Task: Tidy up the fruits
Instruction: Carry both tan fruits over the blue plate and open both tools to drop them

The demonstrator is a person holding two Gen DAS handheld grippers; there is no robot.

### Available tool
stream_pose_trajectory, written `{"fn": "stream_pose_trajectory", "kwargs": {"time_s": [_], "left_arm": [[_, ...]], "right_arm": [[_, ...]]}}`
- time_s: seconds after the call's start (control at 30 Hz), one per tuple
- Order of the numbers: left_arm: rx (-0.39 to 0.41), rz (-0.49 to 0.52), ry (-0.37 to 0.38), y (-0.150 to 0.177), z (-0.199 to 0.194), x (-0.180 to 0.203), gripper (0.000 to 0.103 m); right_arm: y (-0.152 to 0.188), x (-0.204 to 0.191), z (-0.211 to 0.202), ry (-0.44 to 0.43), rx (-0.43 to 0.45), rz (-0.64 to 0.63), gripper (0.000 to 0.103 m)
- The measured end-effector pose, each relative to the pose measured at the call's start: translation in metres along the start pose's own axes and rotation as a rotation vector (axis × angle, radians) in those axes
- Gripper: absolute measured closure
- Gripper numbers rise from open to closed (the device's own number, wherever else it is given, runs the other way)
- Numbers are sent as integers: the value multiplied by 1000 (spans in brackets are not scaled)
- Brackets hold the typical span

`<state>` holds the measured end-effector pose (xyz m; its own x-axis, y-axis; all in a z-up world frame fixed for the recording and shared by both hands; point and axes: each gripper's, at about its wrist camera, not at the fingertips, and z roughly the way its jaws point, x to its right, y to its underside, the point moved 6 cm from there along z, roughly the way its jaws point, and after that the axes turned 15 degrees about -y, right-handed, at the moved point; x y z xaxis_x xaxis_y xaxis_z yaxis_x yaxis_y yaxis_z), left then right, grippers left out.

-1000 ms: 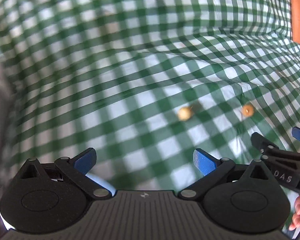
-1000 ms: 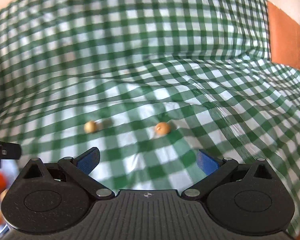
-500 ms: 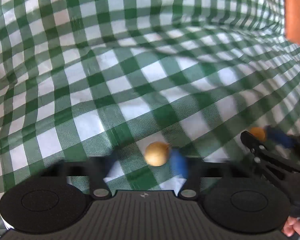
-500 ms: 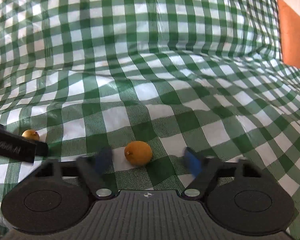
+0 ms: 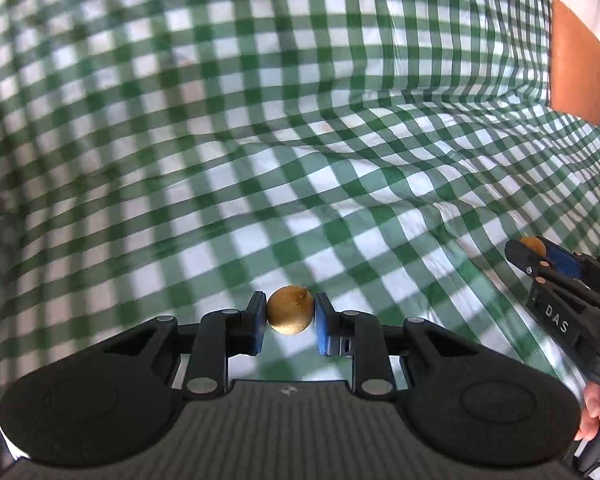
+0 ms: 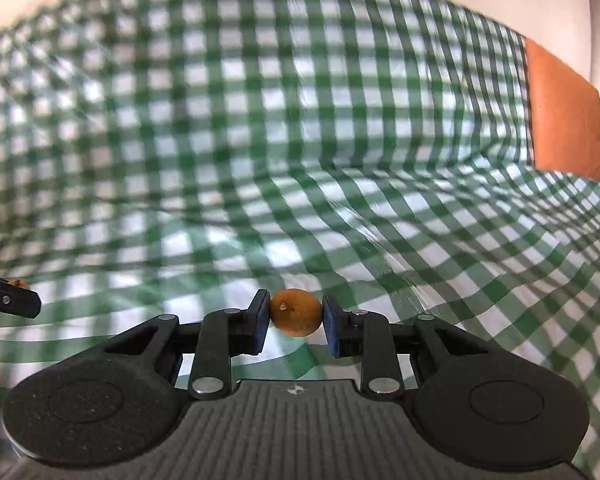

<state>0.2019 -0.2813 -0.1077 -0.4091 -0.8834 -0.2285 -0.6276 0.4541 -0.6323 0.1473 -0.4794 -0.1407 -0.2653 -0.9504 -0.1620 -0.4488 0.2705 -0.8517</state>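
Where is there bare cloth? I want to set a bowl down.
The checked cloth is bare ahead of both grippers, back to the orange panel. It is crowded only near, where left gripper and right gripper hold fruit side by side.

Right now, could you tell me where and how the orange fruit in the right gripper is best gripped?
Across its widest middle, as the right gripper does now: pads on opposite sides of the orange fruit, approached from the camera side. It is small and round, so an off-centre pinch would likely squirt it out.
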Motion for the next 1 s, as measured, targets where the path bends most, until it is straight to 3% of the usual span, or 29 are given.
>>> {"fn": "stream_pose_trajectory", "kwargs": {"time_s": [0.13,0.33,0.67,0.87,1.0], "left_arm": [[-21,-35,-2,27,-49,-37,75],[-35,-50,-106,80,-111,-99,75],[-95,-131,-201,167,-177,-181,75],[-109,-186,-194,193,-191,-203,75],[-94,-197,-189,197,-198,-208,75]], "right_arm": [[-3,-43,-53,-91,-9,-26,74],[9,-123,-120,-257,-55,-81,74],[43,-248,-198,-519,-145,-210,74],[54,-291,-229,-571,-168,-290,74],[53,-298,-239,-573,-164,-327,74]]}}
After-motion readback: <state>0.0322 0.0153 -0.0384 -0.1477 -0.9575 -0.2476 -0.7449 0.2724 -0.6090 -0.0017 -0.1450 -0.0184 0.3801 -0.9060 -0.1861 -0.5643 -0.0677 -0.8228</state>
